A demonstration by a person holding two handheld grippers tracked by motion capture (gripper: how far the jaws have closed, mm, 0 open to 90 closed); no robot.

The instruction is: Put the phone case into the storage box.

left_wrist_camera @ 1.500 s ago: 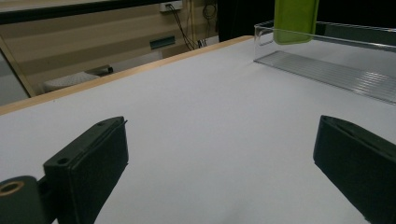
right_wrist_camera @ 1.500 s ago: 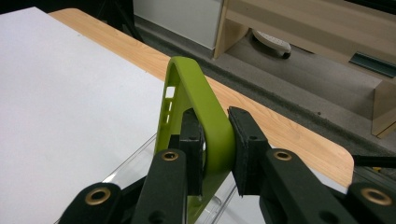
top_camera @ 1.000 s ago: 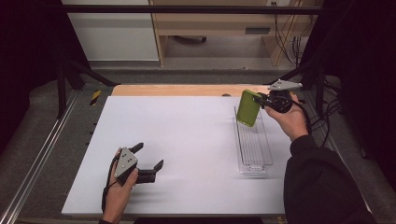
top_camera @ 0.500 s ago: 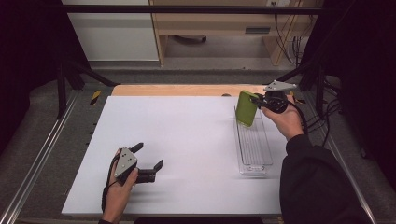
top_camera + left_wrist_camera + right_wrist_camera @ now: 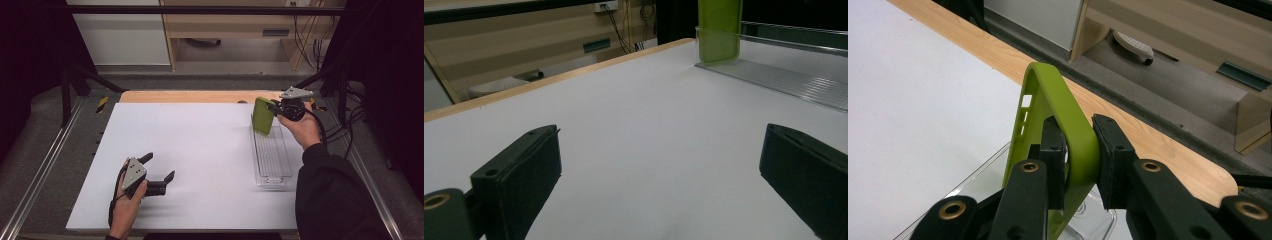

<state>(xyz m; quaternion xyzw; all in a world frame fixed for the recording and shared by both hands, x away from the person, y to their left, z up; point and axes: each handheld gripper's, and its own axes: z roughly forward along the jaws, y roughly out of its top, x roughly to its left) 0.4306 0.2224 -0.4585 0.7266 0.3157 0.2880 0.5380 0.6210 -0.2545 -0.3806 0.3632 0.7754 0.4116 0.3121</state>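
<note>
My right gripper (image 5: 274, 106) is clamped on the green phone case (image 5: 263, 115), jaws pinching one side wall near a rounded end; in the right gripper view the case wall (image 5: 1068, 135) sits squeezed between the two pads. Case hangs upright, long axis roughly vertical, lower end dipping into the far end of the clear tray (image 5: 272, 165) at the right side of the worktop (image 5: 190, 150). From the left gripper view the case's bottom edge (image 5: 719, 35) looks down behind the tray's end wall, but I can't tell if it's touching the tray floor yet.

Key relation for the next bit: tray's long axis runs from far edge of worktop back toward me, and the case stands on end at the far end of it. So to lay it flat, I reckon the top of the case has to tip toward me, along the tray's length, w/ the case's long axis lining up with the tray's. Tray is narrow, not much slack either side, so the case needs to stay square to the walls as it goes down.

Left gripper (image 5: 159, 174) is wide open, nothing between the jaws, resting low on the worktop at near left, well apart from tray and case. Right hand is clearly the nearer one, so the job stays w/ the right.
</note>
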